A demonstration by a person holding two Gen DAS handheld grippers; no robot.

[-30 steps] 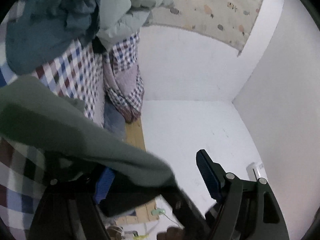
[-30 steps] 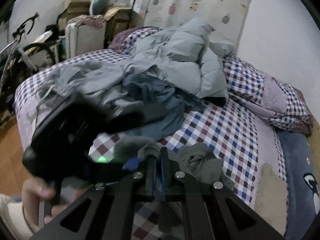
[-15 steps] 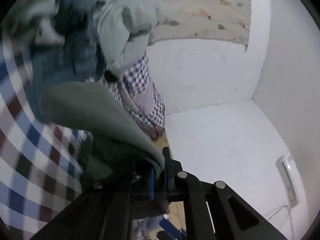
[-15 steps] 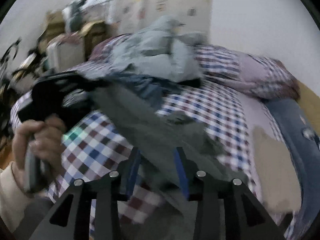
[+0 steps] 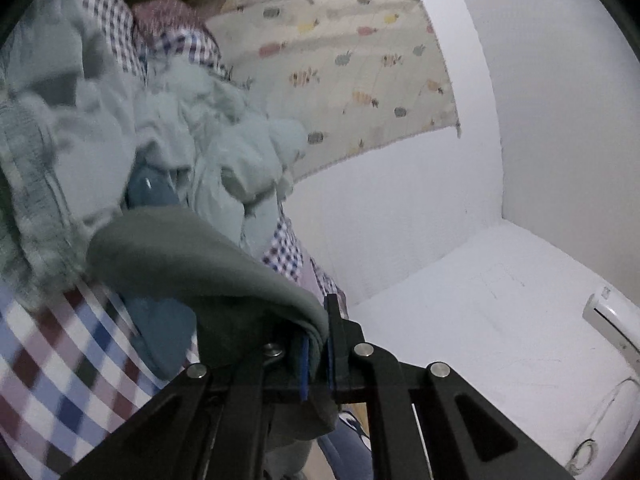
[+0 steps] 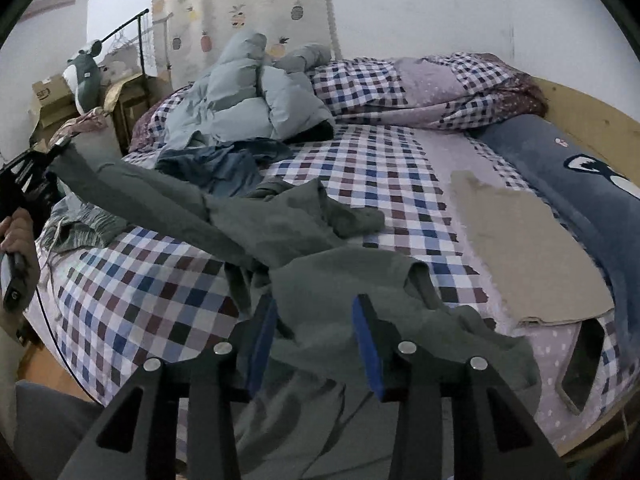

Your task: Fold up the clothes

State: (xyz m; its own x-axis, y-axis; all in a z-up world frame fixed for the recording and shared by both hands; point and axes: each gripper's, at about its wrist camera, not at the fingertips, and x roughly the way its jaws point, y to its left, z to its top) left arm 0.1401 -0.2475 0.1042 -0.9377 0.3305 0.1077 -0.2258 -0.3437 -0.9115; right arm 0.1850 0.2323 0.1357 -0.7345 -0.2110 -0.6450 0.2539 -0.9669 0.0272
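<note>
Now we hold the green garment point(image 6: 256, 232) by one end with our left gripper point(image 5: 316, 356). Its jaws are pinched tight on a fold of the cloth, so we can lift that end and pull it long. The rest of the garment lies across the checked bed point(image 6: 380, 176), stretching from the left gripper point(image 6: 28, 172) down to our right gripper point(image 6: 314, 336). The right jaws stand wide apart with the cloth lying between them, and they do not squeeze it. We think they wait there to catch the other end, so we can spread the garment flat for folding.

Half a second ago the right jaws were narrower and closer around the cloth. The garment was bunched up then, and now it is pulled out longer. A puffy jacket point(image 6: 248, 96) and blue clothes point(image 6: 224, 164) lie farther back.
</note>
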